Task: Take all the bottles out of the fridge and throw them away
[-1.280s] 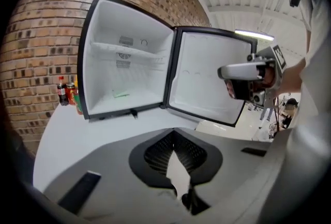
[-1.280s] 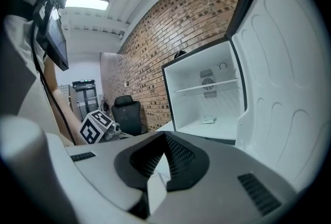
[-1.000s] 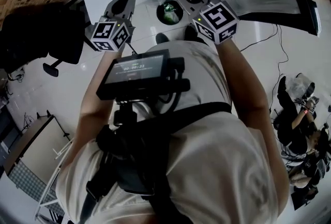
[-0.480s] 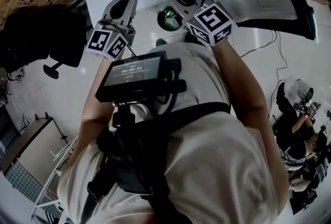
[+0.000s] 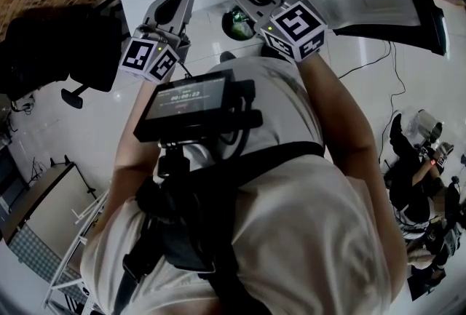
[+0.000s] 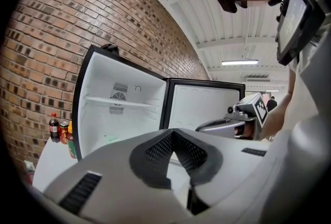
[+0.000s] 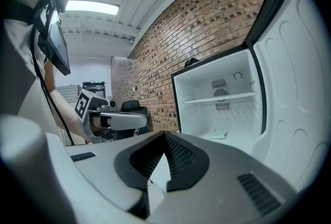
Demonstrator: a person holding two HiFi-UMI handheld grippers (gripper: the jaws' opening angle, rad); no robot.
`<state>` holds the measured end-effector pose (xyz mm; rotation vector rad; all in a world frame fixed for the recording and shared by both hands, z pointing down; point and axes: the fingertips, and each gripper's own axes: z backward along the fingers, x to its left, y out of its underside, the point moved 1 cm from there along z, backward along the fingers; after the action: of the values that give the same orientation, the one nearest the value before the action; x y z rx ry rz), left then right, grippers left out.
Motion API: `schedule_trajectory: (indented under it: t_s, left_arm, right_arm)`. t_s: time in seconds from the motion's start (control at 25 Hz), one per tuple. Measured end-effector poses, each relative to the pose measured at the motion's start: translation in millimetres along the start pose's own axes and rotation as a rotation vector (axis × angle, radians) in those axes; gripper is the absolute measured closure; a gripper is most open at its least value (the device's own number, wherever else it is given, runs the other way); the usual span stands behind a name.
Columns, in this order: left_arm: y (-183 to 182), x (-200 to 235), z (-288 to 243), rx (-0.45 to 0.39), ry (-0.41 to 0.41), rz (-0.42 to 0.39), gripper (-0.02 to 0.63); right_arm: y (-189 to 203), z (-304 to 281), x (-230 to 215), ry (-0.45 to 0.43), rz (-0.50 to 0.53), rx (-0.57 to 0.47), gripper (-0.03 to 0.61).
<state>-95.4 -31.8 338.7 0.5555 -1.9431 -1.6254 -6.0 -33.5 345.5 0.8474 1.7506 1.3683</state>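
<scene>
Fridge (image 6: pixel 121 109) is open w/ no bottles inside that I see, sth green in the floor bin (image 5: pixel 226 24), few bottles (image 6: pixel 61 132) on the table (image 6: pixel 46 166) left of the fridge, left gripper (image 6: pixel 173 135) & right gripper (image 7: pixel 164 139) fingers closed, empty, so prob nearly done.

A red-brown brick wall (image 6: pixel 57 31) is seen at the left side. A black swivel office chair (image 5: pixel 58 52) is placed near it on the glossy white floor (image 5: pixel 87 139). A thin black cable (image 5: pixel 364 57) is laid across this floor. A long white ceiling lamp (image 7: pixel 92 7) is lit.
</scene>
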Motion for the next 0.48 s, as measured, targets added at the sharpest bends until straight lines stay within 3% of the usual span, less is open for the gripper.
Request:
schedule_trajectory:
  t_s: [0.48]
  left_arm:
    - [-0.4, 0.9, 2.2, -0.013, 0.002, 0.044, 0.607]
  right_arm:
    - [5.1, -0.9, 0.8, -0.006, -0.025, -0.001, 0.586]
